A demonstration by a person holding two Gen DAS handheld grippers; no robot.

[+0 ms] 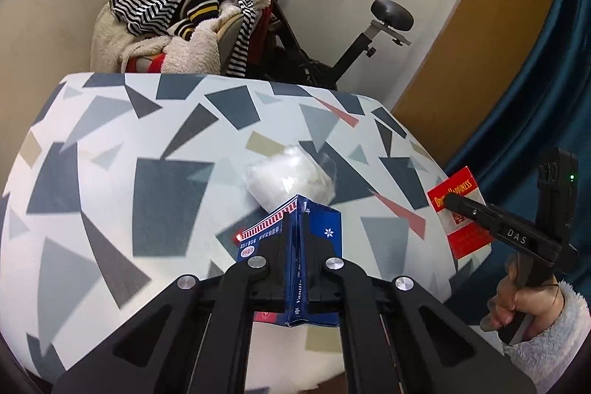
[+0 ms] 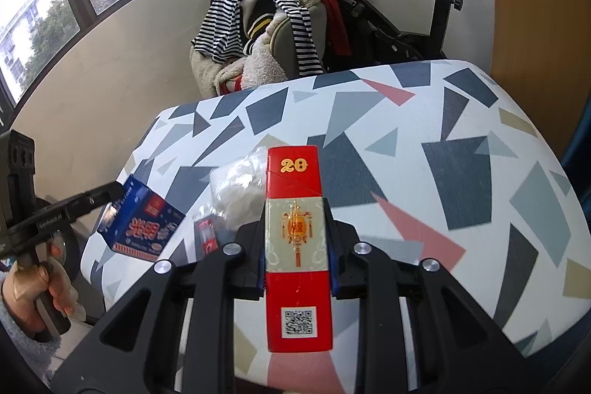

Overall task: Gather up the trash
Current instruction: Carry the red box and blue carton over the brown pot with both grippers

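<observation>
Left gripper (image 1: 295,246) is clamped on a flattened blue carton (image 1: 295,228); right gripper (image 2: 295,239) grips a red cigarette pack (image 2: 297,246), long axis pointing ahead, above the patterned worktop's (image 2: 461,172) open right side.

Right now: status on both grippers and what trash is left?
Left gripper shut on blue carton. Right gripper shut on red pack. Clear plastic wrapper left on patterned table. Nothing in the way.
</observation>
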